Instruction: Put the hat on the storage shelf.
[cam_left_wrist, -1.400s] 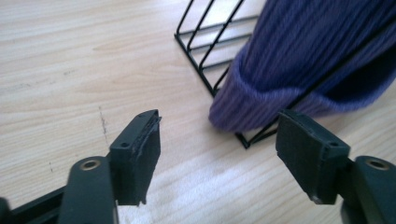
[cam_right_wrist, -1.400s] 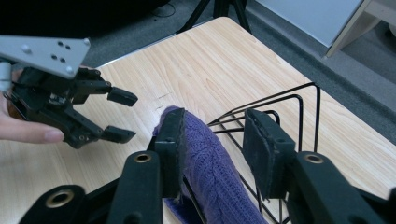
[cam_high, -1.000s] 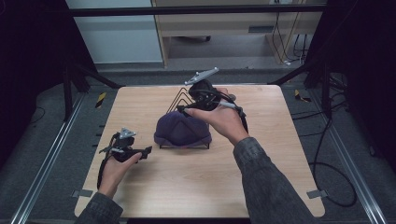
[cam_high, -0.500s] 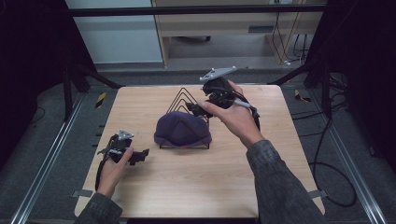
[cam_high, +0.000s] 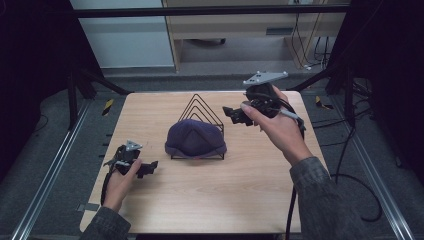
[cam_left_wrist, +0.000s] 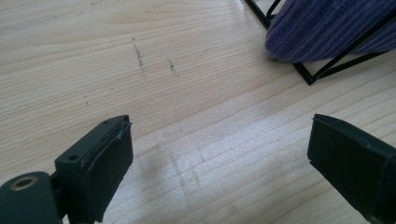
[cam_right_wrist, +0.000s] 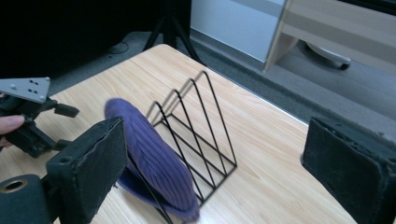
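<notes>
**Hat sits in the rack, both grippers clear**

The purple knit hat (cam_high: 195, 139) leans in the front slot of the black wire rack (cam_high: 201, 107), mid-table. Right gripper (cam_high: 231, 115), up beside the rack's right end, has just been spreading its jaws: wide, nothing between. Left gripper (cam_high: 148, 169) waits left of the rack, jaws wide apart over bare wood.

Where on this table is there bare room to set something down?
The near half of the table, between the left gripper and the person's right sleeve, is bare. So is the far left corner. The middle is crowded by the rack and hat.
</notes>
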